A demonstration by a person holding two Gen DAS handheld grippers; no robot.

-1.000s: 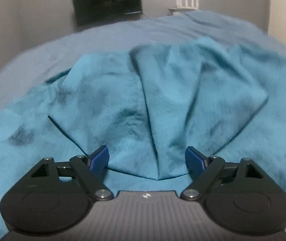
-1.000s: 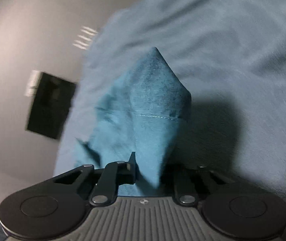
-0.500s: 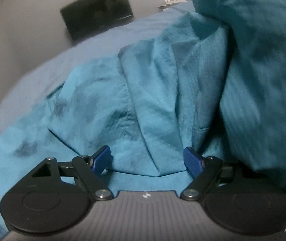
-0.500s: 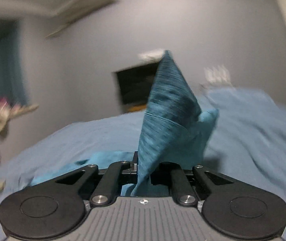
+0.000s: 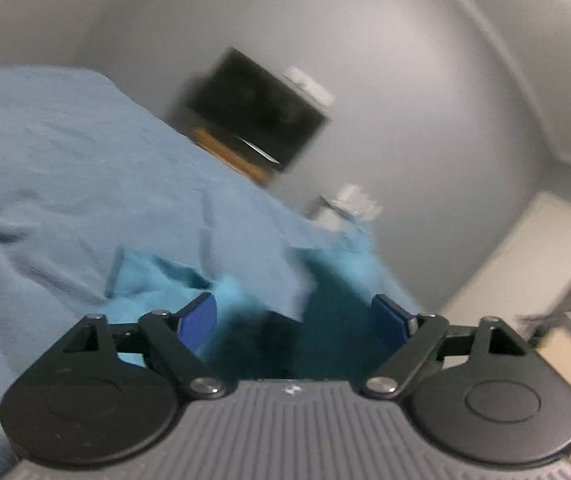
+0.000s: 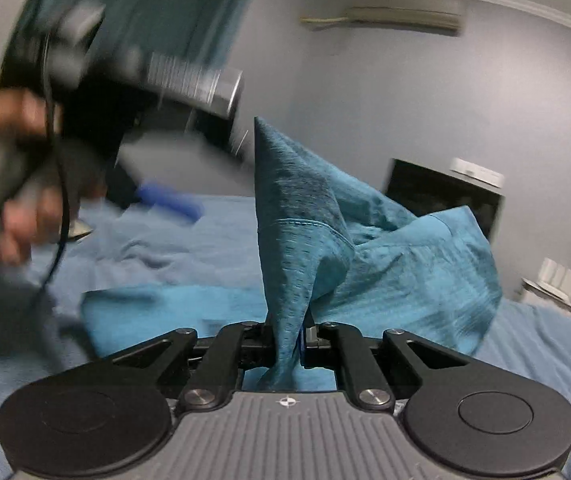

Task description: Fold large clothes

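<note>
Black linkage claw [image 5: 295, 318], blue pads [image 5: 197, 320], silver screws, ribbed grey body, bare-skinned hand [image 6: 9, 184].

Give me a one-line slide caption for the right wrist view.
Right gripper shut on a raised fold of the teal garment above the blue bedspread, left gripper blurred at upper left.
</note>
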